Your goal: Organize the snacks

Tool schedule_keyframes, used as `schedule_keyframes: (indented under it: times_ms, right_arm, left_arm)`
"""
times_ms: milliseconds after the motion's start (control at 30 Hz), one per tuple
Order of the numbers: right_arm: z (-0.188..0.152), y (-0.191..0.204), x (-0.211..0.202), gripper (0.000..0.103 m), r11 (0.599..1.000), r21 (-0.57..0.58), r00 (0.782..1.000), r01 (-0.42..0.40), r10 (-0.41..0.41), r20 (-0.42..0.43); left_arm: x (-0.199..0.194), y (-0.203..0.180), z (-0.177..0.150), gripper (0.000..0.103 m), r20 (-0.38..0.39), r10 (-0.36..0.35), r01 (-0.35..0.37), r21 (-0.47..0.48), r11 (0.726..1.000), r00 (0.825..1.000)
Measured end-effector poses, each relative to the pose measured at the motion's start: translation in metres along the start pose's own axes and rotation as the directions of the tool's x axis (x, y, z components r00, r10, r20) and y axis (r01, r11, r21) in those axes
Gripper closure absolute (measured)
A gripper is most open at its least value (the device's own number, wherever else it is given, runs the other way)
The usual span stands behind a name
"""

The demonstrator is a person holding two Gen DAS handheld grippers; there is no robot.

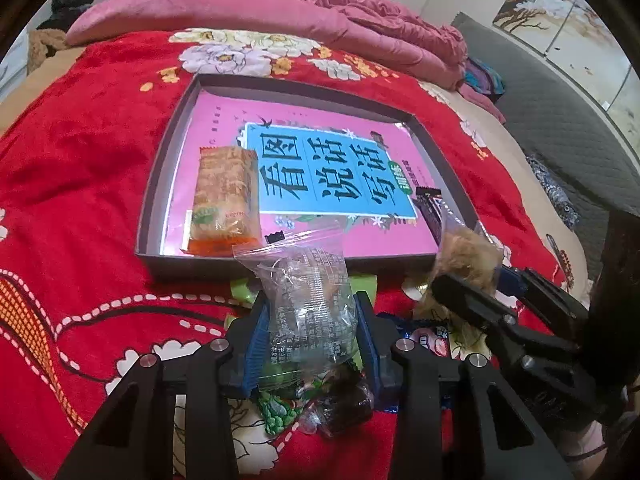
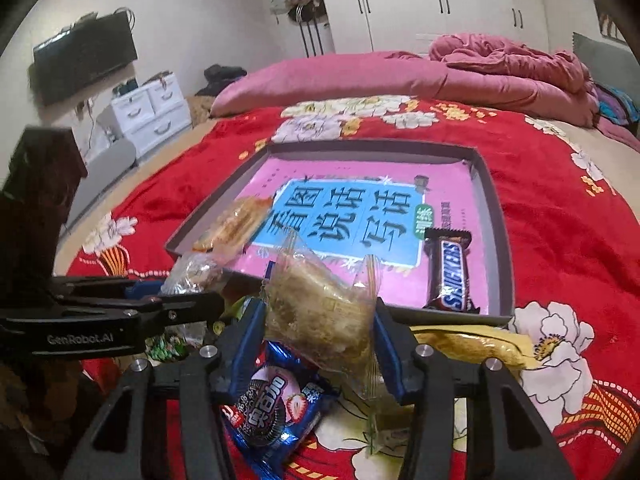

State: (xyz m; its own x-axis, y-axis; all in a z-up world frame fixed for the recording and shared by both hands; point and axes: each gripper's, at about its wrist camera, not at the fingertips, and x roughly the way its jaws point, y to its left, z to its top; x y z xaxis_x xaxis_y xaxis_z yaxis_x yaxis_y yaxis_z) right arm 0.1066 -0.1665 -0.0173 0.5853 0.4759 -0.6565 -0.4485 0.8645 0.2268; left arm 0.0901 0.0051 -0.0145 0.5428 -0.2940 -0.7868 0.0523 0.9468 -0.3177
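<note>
A shallow grey tray [image 1: 160, 160] [image 2: 500, 220] lies on the red floral blanket, lined with a pink book. In it are an orange-wrapped pastry [image 1: 224, 196] [image 2: 236, 224] on the left and a Snickers bar [image 2: 450, 272] [image 1: 430, 208] on the right. My left gripper [image 1: 312, 320] [image 2: 180, 300] is shut on a clear-wrapped snack [image 1: 310, 304] [image 2: 196, 272] just before the tray's near edge. My right gripper [image 2: 318, 312] [image 1: 480, 292] is shut on a clear packet holding a brown fluffy cake [image 2: 320, 308] [image 1: 468, 256], lifted near the tray's near edge.
Loose snacks lie under the grippers: a blue Oreo packet [image 2: 276, 404], green packets [image 1: 276, 408], a dark candy [image 1: 344, 404] and a yellow packet [image 2: 468, 344]. A pink quilt [image 1: 360, 20] is heaped at the far end of the bed. White drawers [image 2: 152, 108] stand at left.
</note>
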Motion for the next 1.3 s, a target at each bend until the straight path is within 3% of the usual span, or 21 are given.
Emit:
schedule_keyframes:
  times_ms: [433,1300]
  right_arm:
    - [0.008,-0.009,-0.014,0.051,0.999,0.039,0.998,0.010,-0.012,0.058]
    - [0.025,-0.040,-0.027,0.051,0.986,0.162,0.988,0.048,-0.070,0.136]
  left_arm:
    - [-0.023,0.003,0.004,0.062,0.104,0.016,-0.017,0.011,1.000,0.995]
    - [-0.023,-0.004,0.014,0.062,0.168,0.044,-0.048,0.017,0.999,0.985]
